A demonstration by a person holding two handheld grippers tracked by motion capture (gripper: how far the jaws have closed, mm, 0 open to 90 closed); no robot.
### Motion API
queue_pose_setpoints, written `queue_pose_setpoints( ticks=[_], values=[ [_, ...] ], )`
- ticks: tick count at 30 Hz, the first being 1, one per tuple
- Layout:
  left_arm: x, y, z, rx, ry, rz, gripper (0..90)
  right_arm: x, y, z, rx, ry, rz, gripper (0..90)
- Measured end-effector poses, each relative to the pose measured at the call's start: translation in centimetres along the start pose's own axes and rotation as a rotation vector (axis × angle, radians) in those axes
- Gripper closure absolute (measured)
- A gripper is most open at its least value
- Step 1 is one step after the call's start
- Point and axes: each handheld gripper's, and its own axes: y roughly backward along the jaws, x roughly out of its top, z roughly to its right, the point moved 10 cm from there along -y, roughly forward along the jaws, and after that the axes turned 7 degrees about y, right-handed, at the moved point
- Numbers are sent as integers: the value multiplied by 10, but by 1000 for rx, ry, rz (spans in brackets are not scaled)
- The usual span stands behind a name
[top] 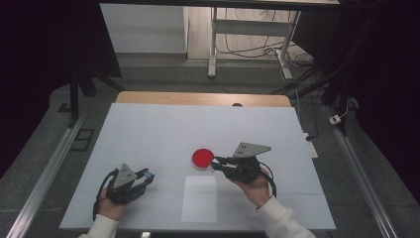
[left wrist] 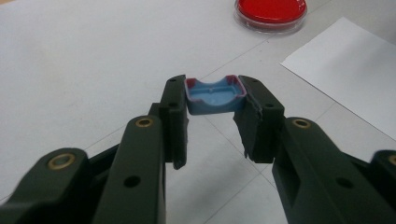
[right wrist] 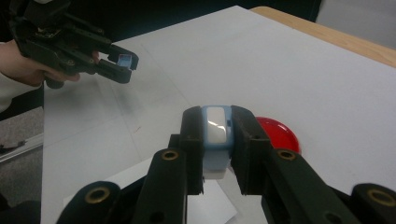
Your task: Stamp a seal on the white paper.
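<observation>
On the white surface (top: 148, 134), at about seven o'clock, the left tongs (top: 147, 176) are clamped on a small blue plastic cap (left wrist: 215, 95) with a hollow inside, held above the surface. At about four o'clock the right tongs (top: 216, 162) pinch a light-blue and white plastic block (right wrist: 216, 135), just beside the round red-filled clear dish (top: 202, 157) near the centre, with a white paper sheet (top: 199, 198) at six o'clock.

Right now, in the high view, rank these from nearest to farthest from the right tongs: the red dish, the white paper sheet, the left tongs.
1. Red dish: right beside the tips of the right tongs, on their left.
2. White paper sheet: just below, toward the person.
3. Left tongs: far left, holding a blue cap.
</observation>
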Motion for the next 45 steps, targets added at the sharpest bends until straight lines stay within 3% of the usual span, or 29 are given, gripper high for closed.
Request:
queue_pose_setpoints(
  ticks=[20, 30, 45],
  values=[
    [-2, 4, -1, 7, 6, 5, 649, -13, -27, -25, 79, 43, -72, 749],
    [-2, 3, 0, 3, 6, 3, 649, -20, -29, -32, 100, 58, -115, 748],
    [-2, 4, -1, 7, 8, 4, 649, -33, -36, -54, 130, 146, -176, 748]
  ],
)
